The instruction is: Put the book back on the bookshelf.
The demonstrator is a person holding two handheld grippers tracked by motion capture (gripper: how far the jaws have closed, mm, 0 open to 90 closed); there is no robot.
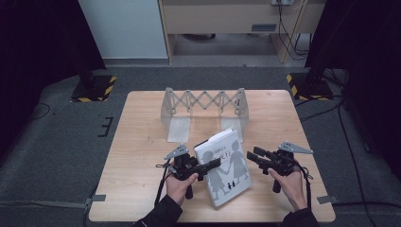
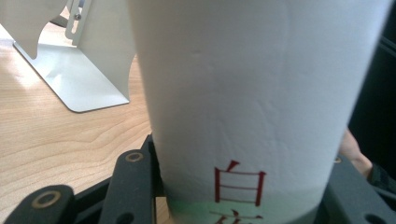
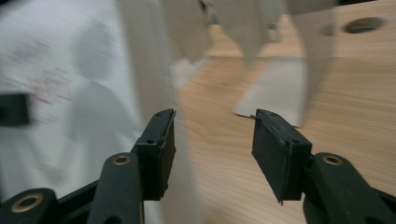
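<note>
A white book (image 1: 223,166) with grey child silhouettes on its cover is held tilted above the table's front middle. My left gripper (image 1: 213,164) is shut on it from the left. In the left gripper view the book's white spine (image 2: 257,93) with red characters sits between the jaws of my left gripper (image 2: 240,189). My right gripper (image 1: 251,156) hovers just right of the book, apart from it. In the right gripper view, my right gripper (image 3: 212,140) is open with bare table between its jaws, and the blurred book (image 3: 70,93) lies to their left.
A pale expandable book rack (image 1: 203,101) with scissor links and two end plates stands at the back middle of the wooden table (image 1: 142,142). One end plate (image 2: 84,74) lies close beyond the book; the rack (image 3: 289,88) is ahead of the right gripper.
</note>
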